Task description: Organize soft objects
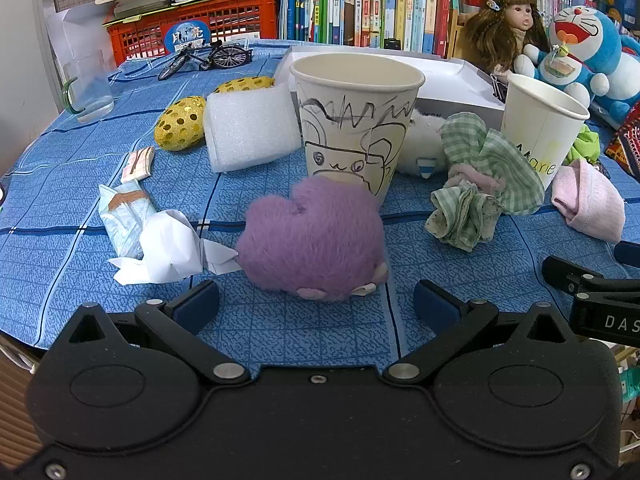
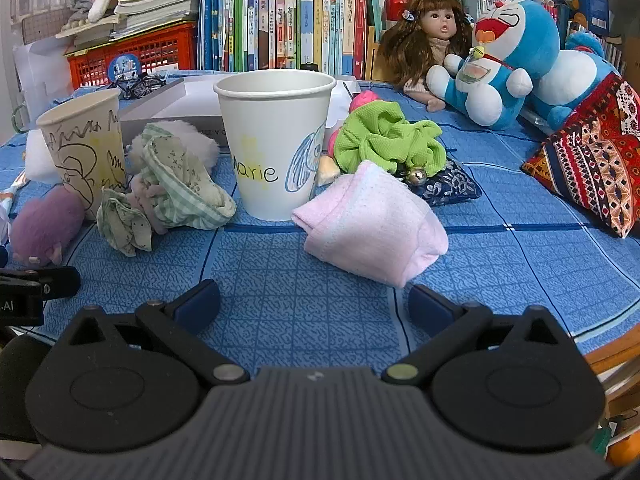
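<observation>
Left gripper (image 1: pixel 316 302) fingers spread wide, nothing between them, low over the blue checked tablecloth (image 1: pixel 280 332). Purple plush (image 1: pixel 314 240) lies just ahead of the fingertips, centred in the gap, not touched. Behind the plush and touching it, scribbled paper cup (image 1: pixel 352 120) upright. Left of the fingers: crumpled white paper (image 1: pixel 168 248); further out foam block (image 1: pixel 250 134) and gold spotted egg (image 1: pixel 180 128). Right of the cup: green checked cloth (image 1: pixel 476 188). Right gripper (image 2: pixel 314 302) fingers also spread wide, empty. Pink sock (image 2: pixel 372 226) just ahead, toward the right fingertip, apart from both pads. Behind it "Marie" paper cup (image 2: pixel 276 140) upright, sock's edge at its base. Further back green scrunchie (image 2: pixel 388 136) and blue plush toy (image 2: pixel 496 64).
</observation>
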`<act>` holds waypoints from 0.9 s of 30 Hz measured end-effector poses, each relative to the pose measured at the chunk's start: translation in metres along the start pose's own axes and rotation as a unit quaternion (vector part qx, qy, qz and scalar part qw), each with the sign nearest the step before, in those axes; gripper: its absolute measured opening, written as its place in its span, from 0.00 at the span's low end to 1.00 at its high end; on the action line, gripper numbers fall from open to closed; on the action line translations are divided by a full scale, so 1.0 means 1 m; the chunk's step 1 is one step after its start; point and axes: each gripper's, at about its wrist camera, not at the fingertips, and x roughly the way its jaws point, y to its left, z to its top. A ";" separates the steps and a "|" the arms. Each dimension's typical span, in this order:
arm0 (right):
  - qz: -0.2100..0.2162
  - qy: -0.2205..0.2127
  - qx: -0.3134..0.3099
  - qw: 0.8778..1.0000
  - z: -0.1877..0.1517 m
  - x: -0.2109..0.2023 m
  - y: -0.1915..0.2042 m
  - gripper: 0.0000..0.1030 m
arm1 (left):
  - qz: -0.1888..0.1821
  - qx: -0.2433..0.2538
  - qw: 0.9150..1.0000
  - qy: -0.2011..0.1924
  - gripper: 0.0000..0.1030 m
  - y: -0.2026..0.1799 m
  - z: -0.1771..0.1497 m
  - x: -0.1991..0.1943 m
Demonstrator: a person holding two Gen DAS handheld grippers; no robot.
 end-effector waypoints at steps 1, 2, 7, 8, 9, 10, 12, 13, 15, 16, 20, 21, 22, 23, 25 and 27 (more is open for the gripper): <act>0.000 -0.001 0.000 1.000 0.000 0.000 0.000 1.00 | 0.000 0.000 1.000 0.000 1.00 0.000 0.000 0.000; -0.001 -0.001 0.000 1.000 -0.001 -0.001 0.000 1.00 | 0.000 0.000 1.000 0.000 1.00 0.000 0.000 0.000; 0.001 -0.008 0.000 1.000 -0.003 -0.001 0.000 1.00 | 0.000 0.000 1.000 0.000 1.00 0.000 0.000 0.000; 0.004 -0.011 -0.001 1.000 -0.004 -0.002 -0.001 1.00 | 0.000 0.000 1.000 0.000 1.00 0.000 0.000 0.000; 0.011 -0.015 -0.004 1.000 -0.005 -0.001 -0.003 1.00 | 0.000 0.000 1.000 -0.001 1.00 0.000 0.000 0.000; 0.016 -0.017 -0.005 1.000 -0.005 -0.001 -0.004 1.00 | 0.000 0.001 1.000 -0.002 1.00 0.000 0.000 0.000; 0.024 -0.023 -0.011 0.999 -0.006 -0.001 -0.006 1.00 | -0.001 0.002 1.000 -0.004 1.00 0.000 0.001 -0.001; 0.024 -0.025 -0.010 0.999 -0.006 -0.001 -0.006 1.00 | -0.002 0.002 1.000 -0.005 1.00 0.000 0.002 -0.001; 0.023 -0.024 -0.009 0.999 -0.005 0.000 -0.006 1.00 | -0.003 0.001 1.000 -0.006 1.00 0.000 0.003 -0.001; 0.023 -0.022 -0.008 0.999 -0.004 0.000 -0.007 1.00 | -0.003 0.002 1.000 -0.007 1.00 0.000 0.003 -0.002; 0.031 -0.034 0.012 0.999 -0.004 -0.006 -0.011 1.00 | -0.006 0.005 1.000 -0.016 0.93 0.002 0.002 -0.006; 0.034 -0.042 0.015 0.998 -0.004 -0.009 -0.012 1.00 | -0.009 0.007 1.000 -0.021 0.91 0.003 0.002 -0.008; 0.033 -0.051 0.017 0.998 -0.003 -0.012 -0.013 0.99 | -0.011 0.008 1.000 -0.025 0.90 0.004 0.003 -0.010; 0.031 -0.062 0.017 0.997 -0.001 -0.014 -0.013 0.99 | -0.014 0.007 0.999 -0.032 0.89 0.004 0.003 -0.012; 0.026 -0.080 0.010 0.996 0.003 -0.018 -0.015 0.99 | -0.020 0.007 0.999 -0.049 0.88 0.005 0.005 -0.017; 0.013 -0.087 0.002 0.996 0.008 -0.017 -0.016 0.99 | -0.024 0.007 0.998 -0.060 0.87 0.005 0.008 -0.020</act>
